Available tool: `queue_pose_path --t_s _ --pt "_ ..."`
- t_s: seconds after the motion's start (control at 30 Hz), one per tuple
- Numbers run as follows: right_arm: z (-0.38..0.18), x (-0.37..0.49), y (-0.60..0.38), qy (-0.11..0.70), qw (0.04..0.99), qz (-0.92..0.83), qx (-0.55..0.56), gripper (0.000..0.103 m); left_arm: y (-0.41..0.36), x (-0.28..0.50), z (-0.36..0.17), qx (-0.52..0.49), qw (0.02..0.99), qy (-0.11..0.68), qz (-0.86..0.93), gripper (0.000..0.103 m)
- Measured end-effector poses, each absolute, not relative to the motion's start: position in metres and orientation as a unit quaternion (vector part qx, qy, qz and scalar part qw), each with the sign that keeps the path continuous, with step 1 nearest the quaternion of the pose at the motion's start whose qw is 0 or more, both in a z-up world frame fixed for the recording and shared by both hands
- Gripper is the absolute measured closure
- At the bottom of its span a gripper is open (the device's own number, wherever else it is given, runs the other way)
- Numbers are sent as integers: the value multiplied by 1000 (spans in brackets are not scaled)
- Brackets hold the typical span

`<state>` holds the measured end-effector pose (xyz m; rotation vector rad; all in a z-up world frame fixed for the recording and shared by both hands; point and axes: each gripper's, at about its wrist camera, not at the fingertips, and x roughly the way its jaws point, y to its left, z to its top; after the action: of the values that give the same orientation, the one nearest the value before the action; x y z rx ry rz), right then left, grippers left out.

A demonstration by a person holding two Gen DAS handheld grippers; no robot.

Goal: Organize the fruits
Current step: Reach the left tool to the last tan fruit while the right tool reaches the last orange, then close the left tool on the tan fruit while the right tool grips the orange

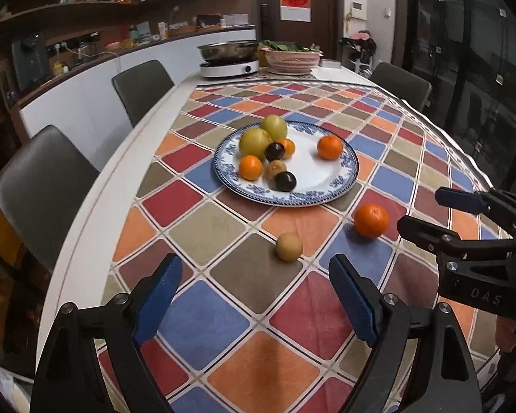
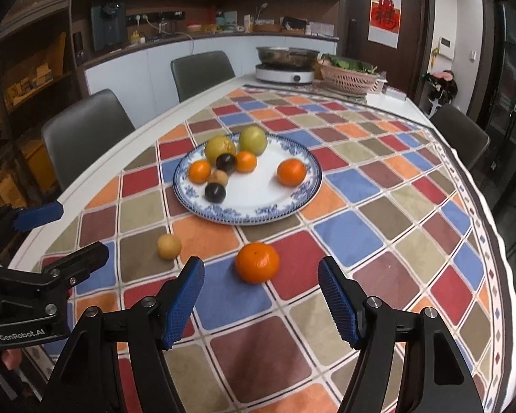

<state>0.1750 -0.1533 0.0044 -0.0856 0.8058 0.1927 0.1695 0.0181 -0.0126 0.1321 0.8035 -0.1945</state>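
On the checkered surface (image 1: 223, 327), a small tan fruit (image 1: 289, 246) is seen just ahead of the left tool (image 1: 254, 296), whose jaws are spread wide and empty. Further right, the loose orange (image 2: 257, 262) is framed dead ahead of the right tool (image 2: 261, 304), half-spread, nothing gripped. Beyond both, the plate (image 2: 275, 213) is waiting.

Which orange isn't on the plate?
The largest orange, alone on the tablecloth just ahead of the right gripper. The other three sit on the blue-rimmed plate.

left claw (image 1: 256, 296): black frame, blue ribbed pads, silver screws | right claw (image 2: 261, 297): same, "genrobot.ai" lettering
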Motion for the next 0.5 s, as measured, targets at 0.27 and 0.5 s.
queue_pose_path --t_s 0.27,0.5 --pt "-16 185 -152 408 906 96 -57 34 10 184 -33 83 907 394 -125 22" --pt "-27 197 -151 416 901 100 -65 35 2 205 -49 86 898 411 -136 34"
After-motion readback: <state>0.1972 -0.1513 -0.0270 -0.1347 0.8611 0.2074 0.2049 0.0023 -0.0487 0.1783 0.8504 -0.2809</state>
